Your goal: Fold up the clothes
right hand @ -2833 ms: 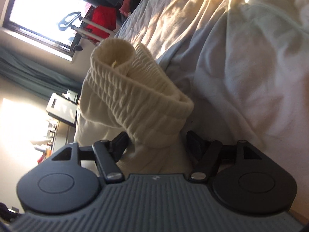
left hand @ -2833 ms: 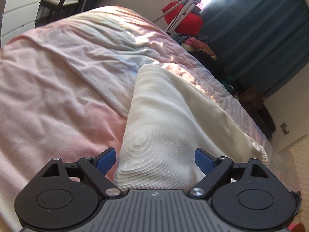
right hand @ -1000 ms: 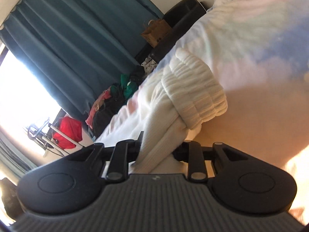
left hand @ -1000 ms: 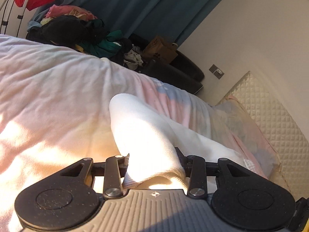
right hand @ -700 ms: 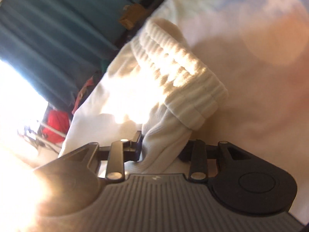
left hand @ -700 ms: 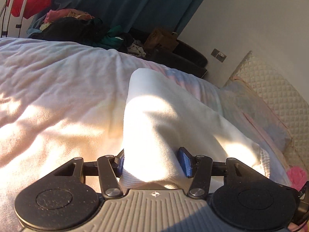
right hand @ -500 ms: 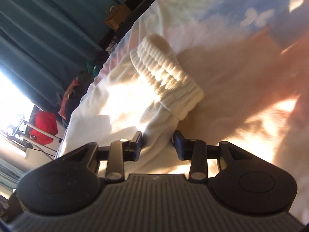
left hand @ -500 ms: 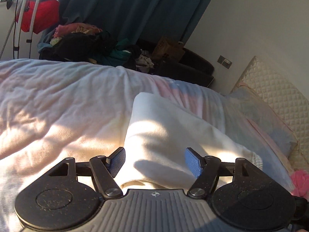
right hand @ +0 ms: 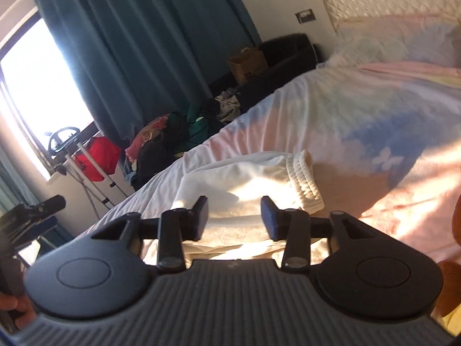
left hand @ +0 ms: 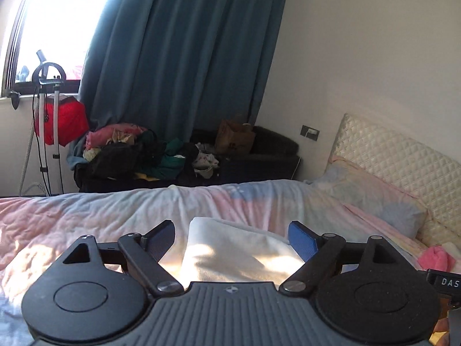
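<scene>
A folded cream knit garment (left hand: 236,253) lies flat on the pastel bedspread (left hand: 86,216). In the right wrist view the same garment (right hand: 245,178) shows its ribbed waistband (right hand: 306,181) at the right end. My left gripper (left hand: 232,240) is open just above and behind the garment, holding nothing. Likewise my right gripper (right hand: 234,216) stands open over the near edge of the cloth, its fingers apart and empty. The other gripper's tip (right hand: 31,210) shows at the left edge of the right wrist view.
A pillow (left hand: 374,193) and quilted headboard (left hand: 403,161) sit at the right. Beyond the bed lies a pile of clothes (left hand: 138,152), a paper bag (left hand: 234,138), teal curtains (left hand: 187,57) and a stand holding something red (left hand: 59,121). Something pink (left hand: 436,259) rests at the bed's right edge.
Both grippers carried the garment across the bed, laid it down near the pillow end, opened, and have now drawn back from it.
</scene>
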Tool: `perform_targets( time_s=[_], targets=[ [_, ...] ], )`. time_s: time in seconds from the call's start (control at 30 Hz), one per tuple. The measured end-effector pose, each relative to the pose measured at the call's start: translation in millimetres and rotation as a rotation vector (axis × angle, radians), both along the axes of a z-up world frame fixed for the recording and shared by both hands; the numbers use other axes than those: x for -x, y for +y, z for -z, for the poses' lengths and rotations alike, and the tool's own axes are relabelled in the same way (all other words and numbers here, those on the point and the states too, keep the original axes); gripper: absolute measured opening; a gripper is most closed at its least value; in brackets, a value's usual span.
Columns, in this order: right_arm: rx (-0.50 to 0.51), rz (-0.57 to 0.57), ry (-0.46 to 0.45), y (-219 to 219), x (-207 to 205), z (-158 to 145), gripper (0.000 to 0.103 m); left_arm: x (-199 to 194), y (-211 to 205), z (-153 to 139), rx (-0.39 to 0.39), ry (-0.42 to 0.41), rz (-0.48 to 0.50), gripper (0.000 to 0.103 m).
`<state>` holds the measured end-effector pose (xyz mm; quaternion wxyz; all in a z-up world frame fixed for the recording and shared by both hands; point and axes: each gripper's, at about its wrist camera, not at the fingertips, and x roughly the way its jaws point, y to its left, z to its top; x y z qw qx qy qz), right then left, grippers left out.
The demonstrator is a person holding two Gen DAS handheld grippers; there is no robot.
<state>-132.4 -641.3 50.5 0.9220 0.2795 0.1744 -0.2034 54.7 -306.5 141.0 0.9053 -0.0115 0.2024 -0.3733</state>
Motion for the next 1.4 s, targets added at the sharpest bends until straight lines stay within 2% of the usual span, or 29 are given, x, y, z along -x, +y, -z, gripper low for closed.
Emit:
perform_targets(
  time_s=[0.03, 0.07, 0.13, 0.27, 0.47, 0.67, 0.9, 1.13, 1.4],
  targets=[
    [0.033, -0.011, -0.008, 9, 8, -8, 0.088, 11, 4, -7, -0.002, -0.015, 0.002, 0.1],
    [0.076, -0.012, -0.018, 19, 17, -17, 0.093, 24, 9, -14, -0.001, -0.039, 0.008, 0.103],
    [0.154, -0.013, -0.032, 37, 32, -29, 0.093, 48, 18, -24, -0.002, -0.077, 0.017, 0.103],
    [0.22, -0.008, -0.052, 66, 58, -44, 0.093, 94, 40, -36, -0.007, -0.11, 0.026, 0.103],
    [0.28, -0.007, -0.087, 100, 85, -48, 0.093, 143, 70, -31, -0.012, -0.141, 0.019, 0.103],
    [0.333, -0.001, -0.113, 129, 100, -40, 0.093, 170, 95, -16, -0.019, -0.164, -0.001, 0.103],
    [0.396, -0.001, -0.103, 155, 103, -18, 0.093, 177, 111, 1, -0.034, -0.19, -0.035, 0.103],
    [0.429, 0.039, -0.092, 162, 98, 9, 0.093, 171, 107, 29, -0.051, -0.185, -0.03, 0.103],
    [0.421, 0.068, -0.048, 158, 85, 42, 0.093, 165, 100, 62, -0.071, -0.185, -0.029, 0.103]
  ],
)
